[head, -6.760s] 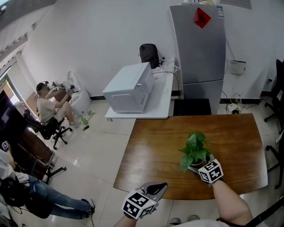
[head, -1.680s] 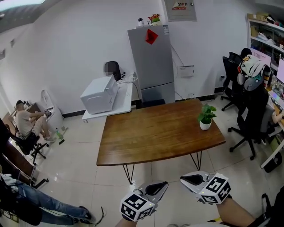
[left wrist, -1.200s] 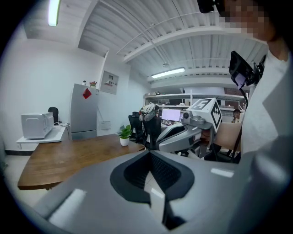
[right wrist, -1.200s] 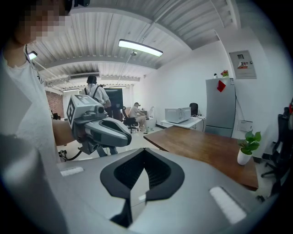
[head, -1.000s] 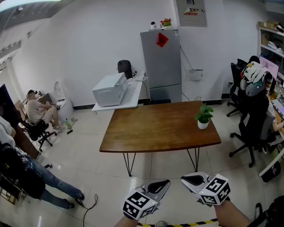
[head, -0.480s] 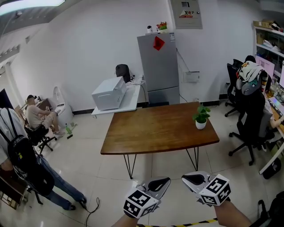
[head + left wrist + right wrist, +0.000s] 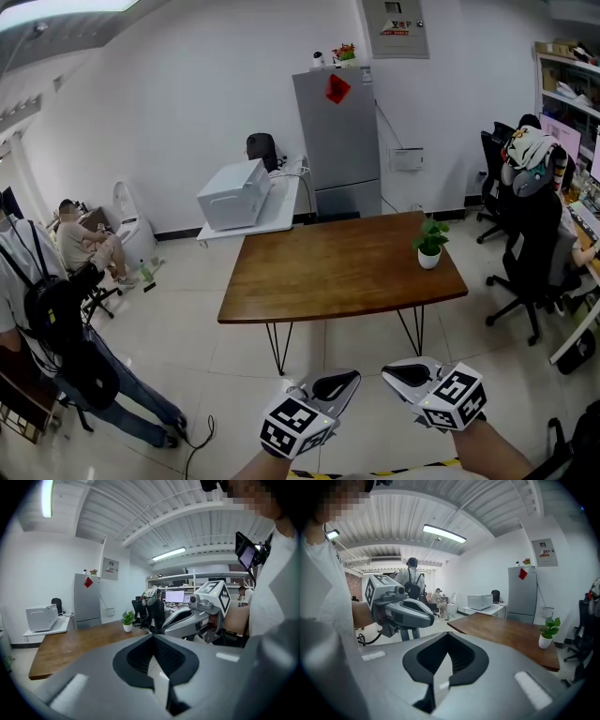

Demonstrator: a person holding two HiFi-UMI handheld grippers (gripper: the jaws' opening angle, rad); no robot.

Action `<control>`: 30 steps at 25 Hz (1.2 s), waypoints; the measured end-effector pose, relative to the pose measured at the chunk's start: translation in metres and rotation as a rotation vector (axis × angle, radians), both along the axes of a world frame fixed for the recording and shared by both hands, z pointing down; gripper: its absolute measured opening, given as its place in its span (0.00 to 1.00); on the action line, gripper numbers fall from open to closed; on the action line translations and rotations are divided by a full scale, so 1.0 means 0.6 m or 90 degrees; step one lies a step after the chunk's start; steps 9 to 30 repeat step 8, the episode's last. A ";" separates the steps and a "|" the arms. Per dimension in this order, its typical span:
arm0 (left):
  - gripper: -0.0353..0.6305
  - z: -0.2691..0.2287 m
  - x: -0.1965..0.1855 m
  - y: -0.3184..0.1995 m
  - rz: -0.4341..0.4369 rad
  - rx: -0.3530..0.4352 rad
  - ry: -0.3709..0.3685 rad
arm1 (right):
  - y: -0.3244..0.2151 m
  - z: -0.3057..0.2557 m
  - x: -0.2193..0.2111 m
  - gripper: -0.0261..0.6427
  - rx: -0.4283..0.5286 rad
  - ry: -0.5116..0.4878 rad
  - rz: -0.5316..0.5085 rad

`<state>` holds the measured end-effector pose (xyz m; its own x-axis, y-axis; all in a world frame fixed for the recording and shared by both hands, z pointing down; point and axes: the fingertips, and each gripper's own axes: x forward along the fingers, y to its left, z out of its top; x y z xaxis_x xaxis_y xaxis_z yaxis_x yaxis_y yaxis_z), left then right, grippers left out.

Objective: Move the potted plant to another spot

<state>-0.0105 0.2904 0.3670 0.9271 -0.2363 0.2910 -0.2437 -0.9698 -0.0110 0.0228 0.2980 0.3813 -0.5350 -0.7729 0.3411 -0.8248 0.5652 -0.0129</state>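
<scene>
A small green potted plant [image 7: 430,246] in a white pot stands alone near the right end of the brown wooden table [image 7: 328,272], far from both grippers. My left gripper [image 7: 336,383] and right gripper [image 7: 405,374] hang side by side low in the head view, over the floor well short of the table, both shut and empty. The left gripper view shows its own shut jaws [image 7: 154,667], the plant [image 7: 127,619] in the distance and the right gripper [image 7: 187,620] beside it. In the right gripper view the plant [image 7: 547,633] stands on the table [image 7: 501,629] beyond the shut jaws [image 7: 444,665].
A grey fridge [image 7: 339,141] stands behind the table, with a white box [image 7: 234,194] on a low white table to its left. An office chair [image 7: 527,253] with a draped jacket is right of the plant. A person with a backpack [image 7: 56,337] stands at the left, and another [image 7: 80,246] sits further back.
The person with the backpack has walked further into view at the left. The plant stays on the table's right end. Both grippers hold about the same place, shut.
</scene>
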 end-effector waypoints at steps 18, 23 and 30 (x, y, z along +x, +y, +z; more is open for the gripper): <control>0.05 -0.010 -0.006 0.016 -0.001 -0.001 0.004 | 0.017 -0.010 -0.010 0.04 0.001 0.002 -0.008; 0.05 -0.010 -0.006 0.016 -0.001 -0.001 0.004 | 0.017 -0.010 -0.010 0.04 0.001 0.002 -0.008; 0.05 -0.010 -0.006 0.016 -0.001 -0.001 0.004 | 0.017 -0.010 -0.010 0.04 0.001 0.002 -0.008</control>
